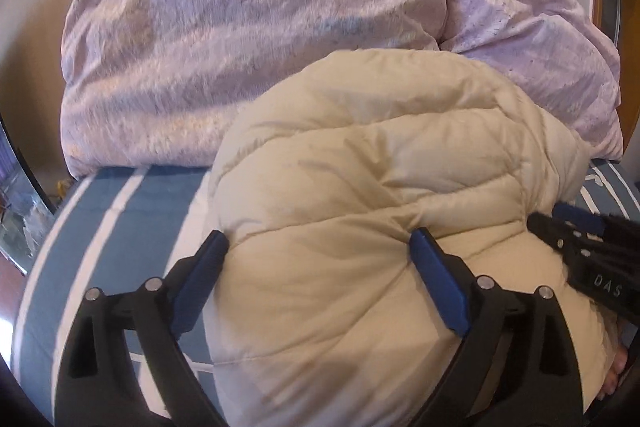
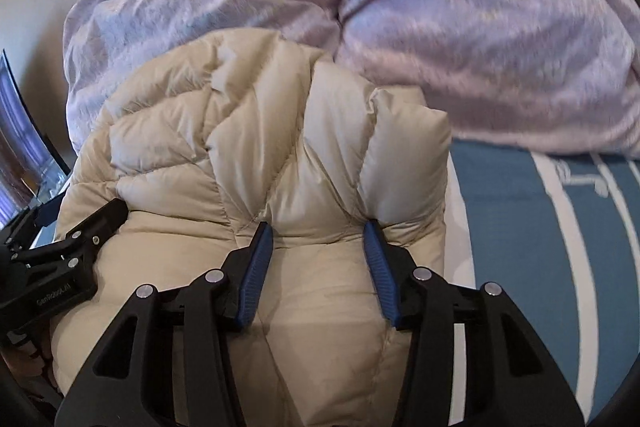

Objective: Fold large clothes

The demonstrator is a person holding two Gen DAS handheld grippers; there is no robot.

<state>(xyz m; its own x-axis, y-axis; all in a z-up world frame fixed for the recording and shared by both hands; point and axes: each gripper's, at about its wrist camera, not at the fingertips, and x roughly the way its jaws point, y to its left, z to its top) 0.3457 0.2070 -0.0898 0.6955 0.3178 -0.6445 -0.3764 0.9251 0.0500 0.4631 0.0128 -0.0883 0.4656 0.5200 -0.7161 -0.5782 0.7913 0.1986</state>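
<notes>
Blue-and-white striped bedding (image 1: pixel 120 227) carries everything, with a lilac duvet (image 1: pixel 248 39) heaped at the far side. Over on the left, the left gripper (image 1: pixel 316 251) has its jaws spread wide: one finger sits off the jacket's left edge and the other dents the padding, so nothing is pinched. My read is a loose straddle to steady the bundle. In the middle lies the cream puffer jacket (image 2: pixel 256 155), bunched into a thick mound near the bed's front edge, its long axis running near to far toward the duvet. On the right, the right gripper (image 2: pixel 320 239) pinches a ridge of quilting between its jaws, apparently to hold the fold.
</notes>
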